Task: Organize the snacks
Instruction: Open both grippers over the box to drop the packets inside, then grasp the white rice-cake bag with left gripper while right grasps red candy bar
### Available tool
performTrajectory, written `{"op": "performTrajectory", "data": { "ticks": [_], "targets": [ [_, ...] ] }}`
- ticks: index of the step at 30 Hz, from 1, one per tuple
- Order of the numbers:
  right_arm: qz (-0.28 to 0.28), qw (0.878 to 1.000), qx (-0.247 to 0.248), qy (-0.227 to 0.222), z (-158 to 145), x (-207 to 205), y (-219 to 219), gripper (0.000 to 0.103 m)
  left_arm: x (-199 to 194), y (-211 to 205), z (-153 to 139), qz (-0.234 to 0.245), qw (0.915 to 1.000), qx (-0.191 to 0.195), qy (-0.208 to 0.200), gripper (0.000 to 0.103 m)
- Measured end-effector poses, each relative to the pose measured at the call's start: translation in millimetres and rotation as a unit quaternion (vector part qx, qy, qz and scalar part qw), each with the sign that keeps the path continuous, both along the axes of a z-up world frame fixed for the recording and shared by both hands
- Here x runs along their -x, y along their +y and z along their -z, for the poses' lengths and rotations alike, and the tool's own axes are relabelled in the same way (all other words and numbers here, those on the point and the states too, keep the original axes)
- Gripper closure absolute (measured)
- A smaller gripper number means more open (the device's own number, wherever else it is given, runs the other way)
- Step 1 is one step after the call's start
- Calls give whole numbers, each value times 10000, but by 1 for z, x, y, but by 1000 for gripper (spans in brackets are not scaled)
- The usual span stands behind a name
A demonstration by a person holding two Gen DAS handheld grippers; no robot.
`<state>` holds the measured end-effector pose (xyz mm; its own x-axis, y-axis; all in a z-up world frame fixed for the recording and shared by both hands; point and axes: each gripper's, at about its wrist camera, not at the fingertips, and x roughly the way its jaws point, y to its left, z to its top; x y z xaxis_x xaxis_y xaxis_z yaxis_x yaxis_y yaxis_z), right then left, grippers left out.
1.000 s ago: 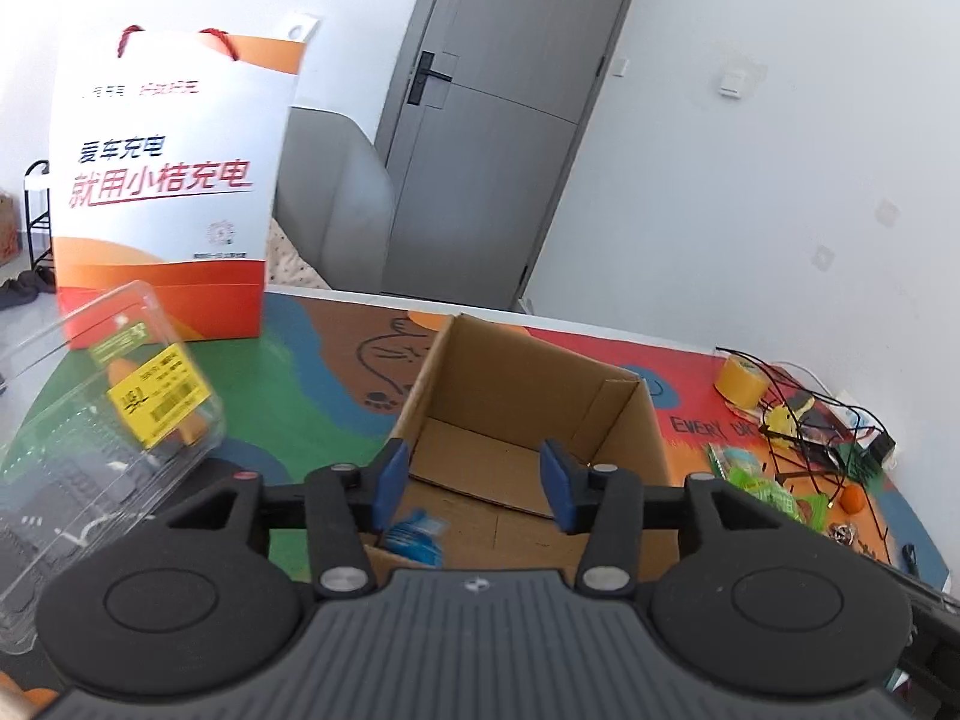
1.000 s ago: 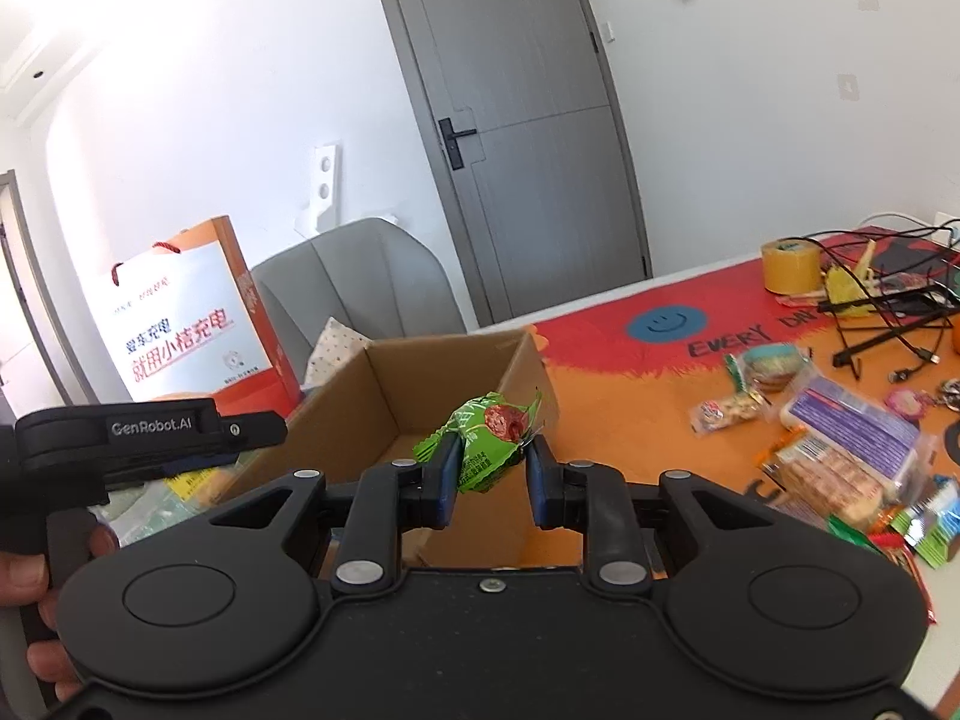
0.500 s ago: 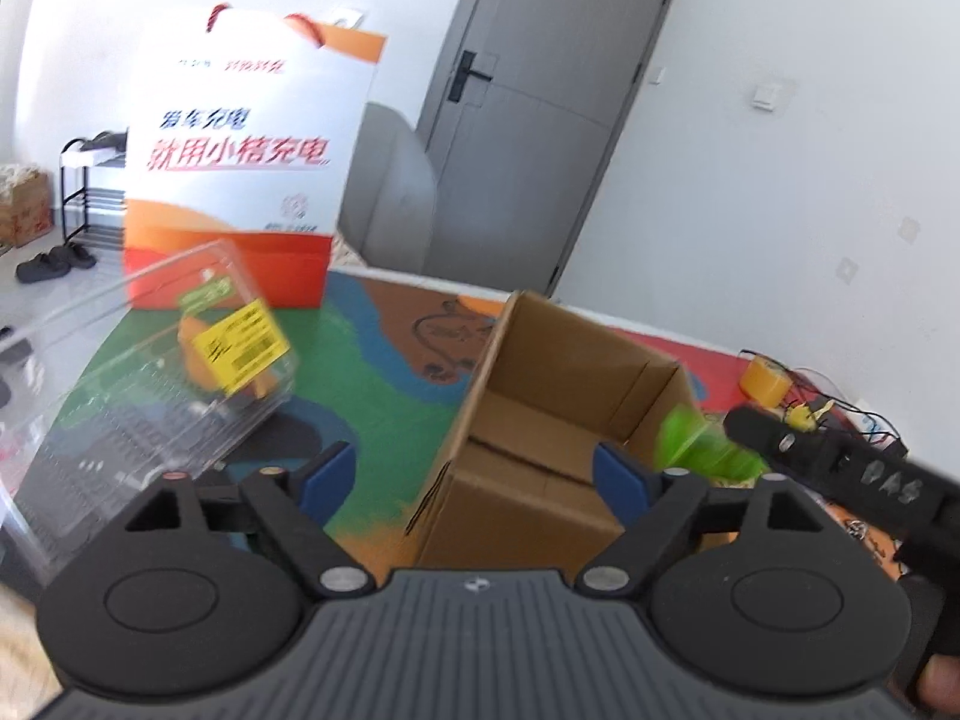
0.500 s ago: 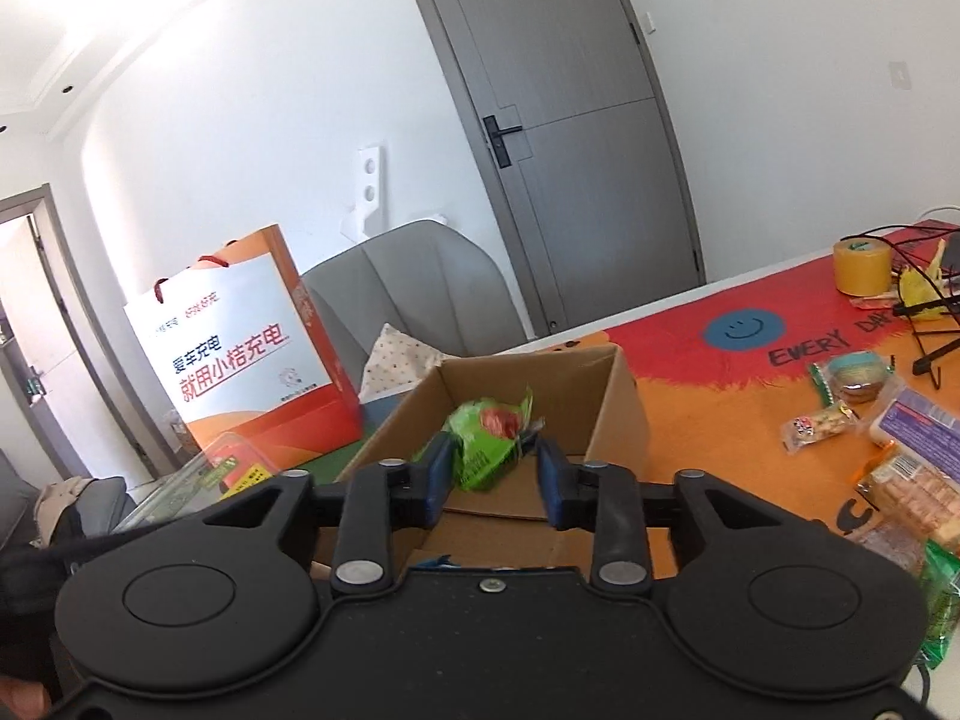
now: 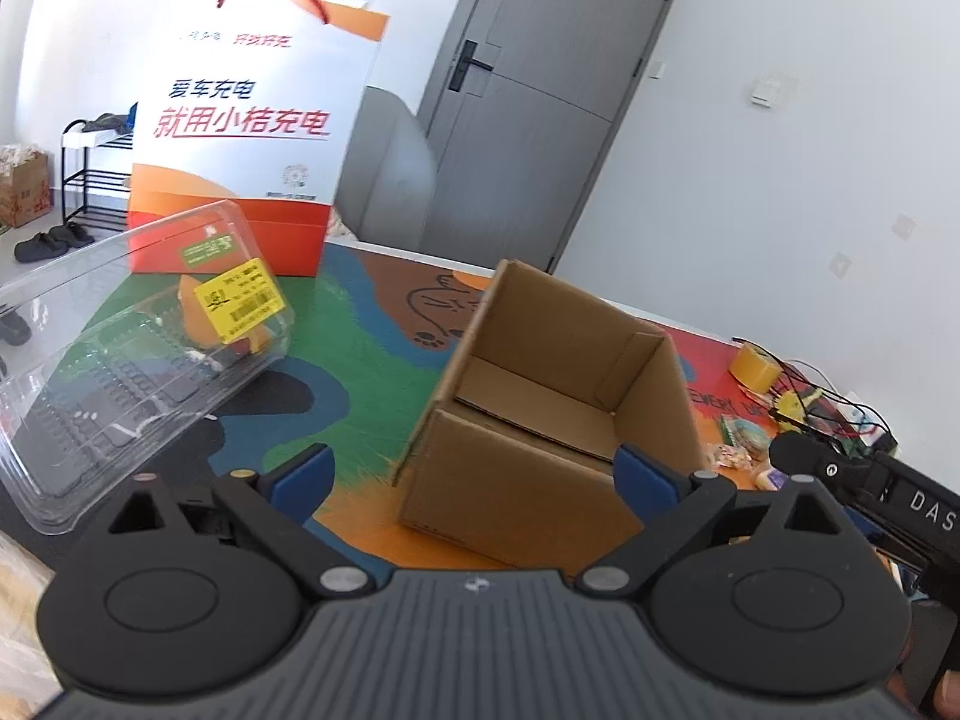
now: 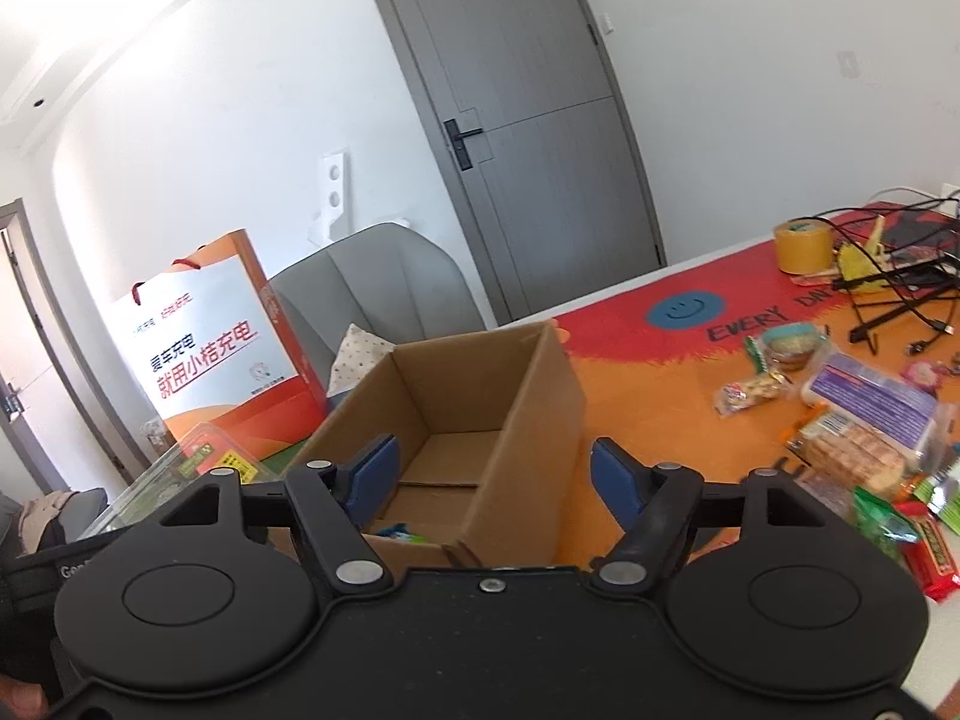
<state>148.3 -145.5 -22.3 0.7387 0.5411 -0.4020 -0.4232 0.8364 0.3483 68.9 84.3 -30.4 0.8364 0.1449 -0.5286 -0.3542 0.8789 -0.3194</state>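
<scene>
An open cardboard box point(image 5: 558, 396) stands on the colourful table mat; it also shows in the right wrist view point(image 6: 480, 408). A blue-wrapped snack point(image 6: 399, 533) lies on its floor near the front wall. My left gripper point(image 5: 474, 474) is open and empty, in front of the box. My right gripper point(image 6: 492, 474) is open and empty, just above the box's near edge. Several loose snack packets point(image 6: 864, 414) lie on the mat to the right of the box.
A clear plastic clamshell container point(image 5: 138, 348) with a yellow label sits left of the box. An orange and white paper bag point(image 5: 252, 138) stands behind it. Yellow tape point(image 6: 803, 246) and black cables point(image 6: 900, 288) lie at the far right. A grey chair point(image 6: 372, 294) stands behind the table.
My right gripper opened and let go of the green snack packet over the box. My left gripper opened wide and drew back to the left of the box.
</scene>
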Motion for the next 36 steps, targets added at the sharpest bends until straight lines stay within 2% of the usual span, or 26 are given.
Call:
{"op": "performTrajectory", "data": {
  "ticks": [19, 22, 28, 33, 36],
  "targets": [
    [732, 9973, 45, 8, 2, 15, -78, 28, -7, -56, -12, 580, 9981, -160, -163, 3],
    [822, 9966, 104, -38, 5, 16, -89, 22, -11, -67, -11, 742, 9970, -157, -156, 3],
    [992, 9951, 28, 21, 10, 14, -111, 20, -17, -86, -8, 1025, 9945, -135, -149, 3],
    [1201, 9927, 62, 13, 16, 12, -126, 14, -22, -99, -5, 1340, 9908, 53, -177, 3],
    [1270, 9918, 86, 49, 21, 10, -134, 13, -27, -110, -3, 1439, 9895, -19, -153, 3]
  ]
}}
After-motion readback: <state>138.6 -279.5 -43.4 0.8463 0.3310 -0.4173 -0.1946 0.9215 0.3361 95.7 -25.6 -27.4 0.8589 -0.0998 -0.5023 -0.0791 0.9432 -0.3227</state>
